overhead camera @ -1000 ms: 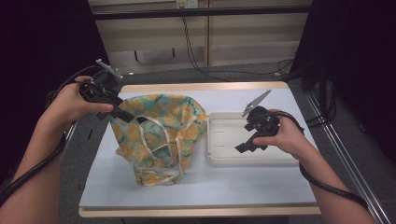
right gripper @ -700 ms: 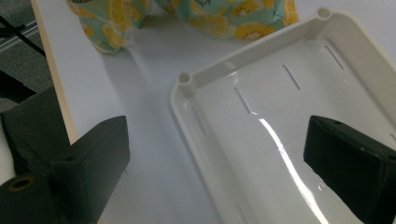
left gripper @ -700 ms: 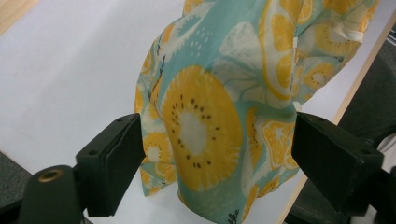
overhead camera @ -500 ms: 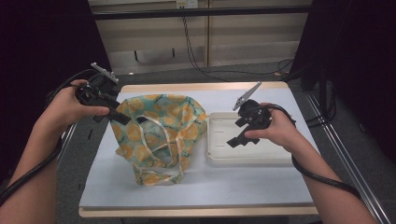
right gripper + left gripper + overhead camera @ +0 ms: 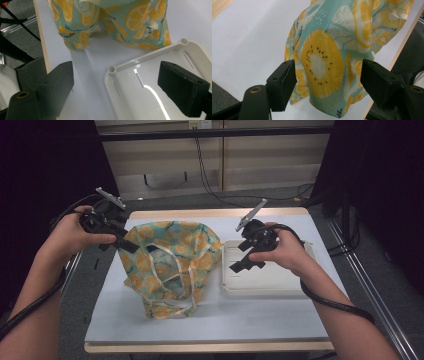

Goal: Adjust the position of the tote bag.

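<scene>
Left gripper (image 5: 325, 85), jaws apart, straddling the near fold of the fruit-print cloth bag (image 5: 170, 257); right gripper (image 5: 248, 255), also apart, farther off over the white tray (image 5: 265, 287).

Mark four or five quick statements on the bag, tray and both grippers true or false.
1. The left gripper has its jaws open on either side of the fruit-print bag. True.
2. The white tray holds several items. False: it looks empty.
3. The right gripper is clamped on the tray's rim. False: its jaws are open above the tray's left end, gripping nothing.
4. The bag sits to the left of the tray on the table. True.
5. The bag lies flat and folded. False: it stands bunched up, cream handles draped down its front.
</scene>
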`<action>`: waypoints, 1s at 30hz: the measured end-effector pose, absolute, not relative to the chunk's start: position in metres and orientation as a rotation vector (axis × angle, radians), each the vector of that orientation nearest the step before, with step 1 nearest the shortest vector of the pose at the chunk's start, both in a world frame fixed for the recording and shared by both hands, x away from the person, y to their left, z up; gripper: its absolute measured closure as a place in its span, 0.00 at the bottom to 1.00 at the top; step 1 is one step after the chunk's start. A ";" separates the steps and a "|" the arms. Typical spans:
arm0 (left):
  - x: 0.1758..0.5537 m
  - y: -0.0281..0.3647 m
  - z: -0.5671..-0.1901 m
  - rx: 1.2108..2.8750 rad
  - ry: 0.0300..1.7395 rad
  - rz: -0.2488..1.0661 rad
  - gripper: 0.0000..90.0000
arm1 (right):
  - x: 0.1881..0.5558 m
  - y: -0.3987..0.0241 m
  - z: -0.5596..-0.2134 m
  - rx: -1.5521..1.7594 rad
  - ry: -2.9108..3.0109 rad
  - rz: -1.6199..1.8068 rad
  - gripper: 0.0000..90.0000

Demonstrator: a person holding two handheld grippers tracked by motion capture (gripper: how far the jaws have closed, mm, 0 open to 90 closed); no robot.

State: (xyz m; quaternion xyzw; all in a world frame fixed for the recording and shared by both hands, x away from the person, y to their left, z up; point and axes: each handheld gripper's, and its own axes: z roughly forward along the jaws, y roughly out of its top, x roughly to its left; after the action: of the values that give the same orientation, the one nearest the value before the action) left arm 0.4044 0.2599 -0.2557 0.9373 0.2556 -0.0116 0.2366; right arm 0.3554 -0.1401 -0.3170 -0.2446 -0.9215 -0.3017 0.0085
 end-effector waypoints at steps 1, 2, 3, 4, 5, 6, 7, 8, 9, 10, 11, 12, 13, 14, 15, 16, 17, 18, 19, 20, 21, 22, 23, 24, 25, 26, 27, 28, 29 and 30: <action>0.405 0.260 -0.256 2.578 0.692 -0.032 0.33 | 0.356 -0.139 -0.316 -0.763 -2.878 -0.941 0.16; 0.405 0.260 -0.256 2.582 0.689 -0.033 0.33 | 0.356 -0.137 -0.315 -0.756 -2.878 -0.933 0.15; 0.405 0.259 -0.256 2.583 0.688 -0.033 0.33 | 0.356 -0.137 -0.315 -0.756 -2.878 -0.933 0.15; 0.405 0.259 -0.256 2.582 0.688 -0.035 0.34 | 0.357 -0.136 -0.314 -0.757 -2.878 -0.935 0.16; 0.405 0.258 -0.257 2.577 0.688 -0.035 0.35 | 0.358 -0.134 -0.312 -0.762 -2.880 -0.939 0.17; 0.405 0.258 -0.257 2.576 0.685 -0.034 0.35 | 0.358 -0.133 -0.310 -0.759 -2.882 -0.945 0.18; 0.405 0.258 -0.257 2.576 0.685 -0.034 0.36 | 0.358 -0.133 -0.310 -0.759 -2.882 -0.945 0.18; 0.405 0.258 -0.256 2.579 0.682 -0.038 0.36 | 0.359 -0.132 -0.309 -0.764 -2.878 -0.955 0.18; 0.405 0.257 -0.256 2.575 0.688 -0.037 0.37 | 0.360 -0.131 -0.307 -0.765 -2.872 -0.966 0.20; 0.405 0.257 -0.256 2.582 0.687 -0.040 0.38 | 0.361 -0.131 -0.305 -0.760 -2.874 -0.965 0.21; 0.406 0.257 -0.256 2.586 0.674 -0.043 0.39 | 0.361 -0.130 -0.304 -0.766 -2.867 -0.970 0.22; 0.406 0.257 -0.256 2.586 0.674 -0.043 0.39 | 0.361 -0.130 -0.304 -0.766 -2.867 -0.970 0.22; 0.406 0.257 -0.256 2.584 0.681 -0.038 0.39 | 0.362 -0.128 -0.302 -0.765 -2.866 -0.978 0.24; 0.406 0.257 -0.255 2.586 0.680 -0.037 0.39 | 0.362 -0.127 -0.301 -0.764 -2.862 -0.985 0.24; 0.406 0.257 -0.255 2.586 0.680 -0.037 0.40 | 0.362 -0.127 -0.301 -0.764 -2.862 -0.985 0.24; 0.407 0.257 -0.254 2.584 0.677 -0.037 0.41 | 0.363 -0.125 -0.300 -0.773 -2.858 -0.994 0.24; 0.407 0.257 -0.254 2.586 0.675 -0.037 0.42 | 0.364 -0.124 -0.299 -0.766 -2.857 -1.000 0.25; 0.407 0.257 -0.254 2.586 0.672 -0.033 0.42 | 0.365 -0.124 -0.298 -0.762 -2.852 -1.006 0.26; 0.407 0.257 -0.254 2.586 0.672 -0.033 0.43 | 0.365 -0.124 -0.298 -0.762 -2.852 -1.006 0.26; 0.407 0.257 -0.253 2.574 0.671 -0.032 0.45 | 0.366 -0.122 -0.296 -0.767 -2.848 -1.015 0.27; 0.407 0.257 -0.253 2.581 0.666 -0.035 0.46 | 0.366 -0.121 -0.296 -0.760 -2.848 -1.030 0.28; 0.407 0.257 -0.252 2.579 0.663 -0.036 0.47 | 0.366 -0.120 -0.295 -0.758 -2.839 -1.032 0.29; 0.407 0.257 -0.252 2.581 0.666 -0.039 0.48 | 0.367 -0.119 -0.294 -0.761 -2.834 -1.045 0.29; 0.407 0.257 -0.252 2.581 0.666 -0.039 0.49 | 0.366 -0.118 -0.293 -0.763 -2.836 -1.044 0.29; 0.408 0.257 -0.252 2.575 0.663 -0.039 0.51 | 0.367 -0.117 -0.292 -0.754 -2.834 -1.049 0.29; 0.408 0.257 -0.252 2.564 0.672 -0.036 0.51 | 0.367 -0.115 -0.291 -0.760 -2.837 -1.049 0.30; 0.408 0.258 -0.251 2.570 0.668 -0.042 0.53 | 0.368 -0.114 -0.290 -0.753 -2.837 -1.048 0.31; 0.408 0.257 -0.251 2.568 0.662 -0.048 0.54 | 0.368 -0.113 -0.290 -0.753 -2.835 -1.046 0.31; 0.408 0.257 -0.251 2.570 0.660 -0.044 0.54 | 0.368 -0.112 -0.289 -0.758 -2.841 -1.049 0.32; 0.408 0.257 -0.251 2.570 0.660 -0.044 0.54 | 0.368 -0.112 -0.289 -0.758 -2.841 -1.049 0.32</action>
State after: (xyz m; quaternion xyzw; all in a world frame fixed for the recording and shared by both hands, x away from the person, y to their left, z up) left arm 0.4077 0.2573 -0.2511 0.9397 0.2414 -0.0161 0.2416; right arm 0.3682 -0.1119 -0.2891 -0.2429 -0.9100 -0.3359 0.0099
